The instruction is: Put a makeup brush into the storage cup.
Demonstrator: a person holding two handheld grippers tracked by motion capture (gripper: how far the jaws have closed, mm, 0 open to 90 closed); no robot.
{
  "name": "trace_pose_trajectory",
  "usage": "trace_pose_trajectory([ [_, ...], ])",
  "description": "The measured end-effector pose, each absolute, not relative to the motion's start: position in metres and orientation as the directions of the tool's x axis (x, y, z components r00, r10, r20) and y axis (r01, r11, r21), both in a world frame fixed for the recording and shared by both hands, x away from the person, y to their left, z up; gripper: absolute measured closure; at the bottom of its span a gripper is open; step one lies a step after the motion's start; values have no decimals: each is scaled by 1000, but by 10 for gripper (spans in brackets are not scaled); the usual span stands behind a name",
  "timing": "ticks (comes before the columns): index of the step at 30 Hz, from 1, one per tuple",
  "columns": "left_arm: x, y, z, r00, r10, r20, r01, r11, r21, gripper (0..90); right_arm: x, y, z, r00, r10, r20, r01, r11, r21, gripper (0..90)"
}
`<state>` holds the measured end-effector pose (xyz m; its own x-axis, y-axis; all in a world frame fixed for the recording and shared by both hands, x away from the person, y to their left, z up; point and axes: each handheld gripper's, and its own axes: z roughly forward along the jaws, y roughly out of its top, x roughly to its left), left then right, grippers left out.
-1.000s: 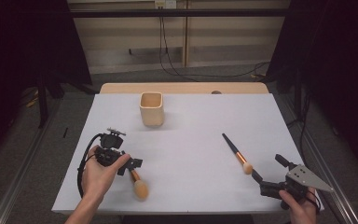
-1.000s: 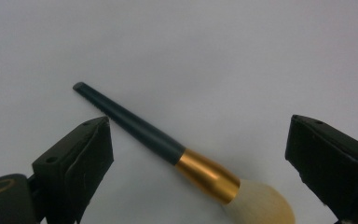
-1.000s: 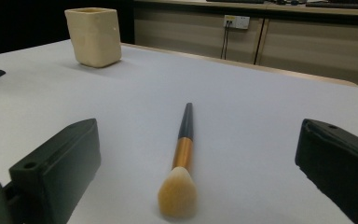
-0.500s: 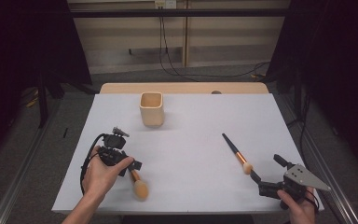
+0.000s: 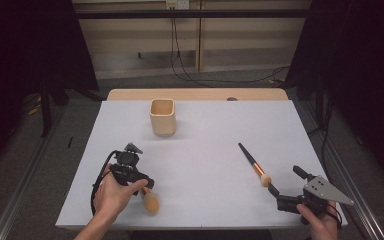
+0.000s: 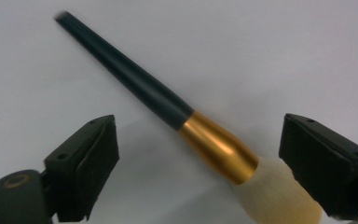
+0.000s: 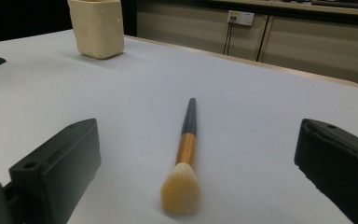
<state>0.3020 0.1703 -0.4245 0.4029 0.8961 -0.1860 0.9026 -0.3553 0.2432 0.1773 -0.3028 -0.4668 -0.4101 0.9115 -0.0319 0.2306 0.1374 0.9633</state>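
The near brush [image 6: 214, 147] lies flat on the white bench [image 5: 205, 150] at its near left, between the two jaws of the left claw [image 6: 200, 168]. In the left gripper view its dark handle runs away up and to the left, the gold ferrule sits in the middle of the gap, and the pale bristle head lies down by the jaw on that view's right, close to it or just touching; I cannot tell which. The other jaw stands well apart from the brush. The left claw is spread wide, its jaws have just been closing a little, and the pads do not press on the brush. In the high view the left hand [image 5: 112, 192] holds that claw low over the bench, with the bristle head [image 5: 151, 202] showing just to its right.

The second brush [image 7: 184, 154] lies at the near right of the bench, bristles toward the right claw [image 7: 191, 186] and handle pointing away toward the far side. It lies ahead of that claw, roughly midway between its jaws. The right claw is spread wide and touches nothing.

A cream cup [image 5: 162, 116] stands upright at the far middle of the bench, well apart from both brushes
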Motion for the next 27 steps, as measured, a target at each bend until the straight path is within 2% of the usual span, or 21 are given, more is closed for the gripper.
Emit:
trace_pose_trajectory([
  [6,302,168,-431,406,890,-205,905,-362,221,223,178,-303,-467,-410,911,-32,232,139,963,0],
  [14,305,170,-439,387,897,-214,917,-351,187,239,177,-303,-467,-411,911,-32,235,140,962,0],
  [19,307,169,-441,383,895,-229,921,-352,167,360,178,-303,-467,-409,912,-29,239,138,961,0],
  [27,304,160,-442,419,888,-188,907,-399,137,360,178,-303,-467,-410,912,-30,236,137,962,0],
])
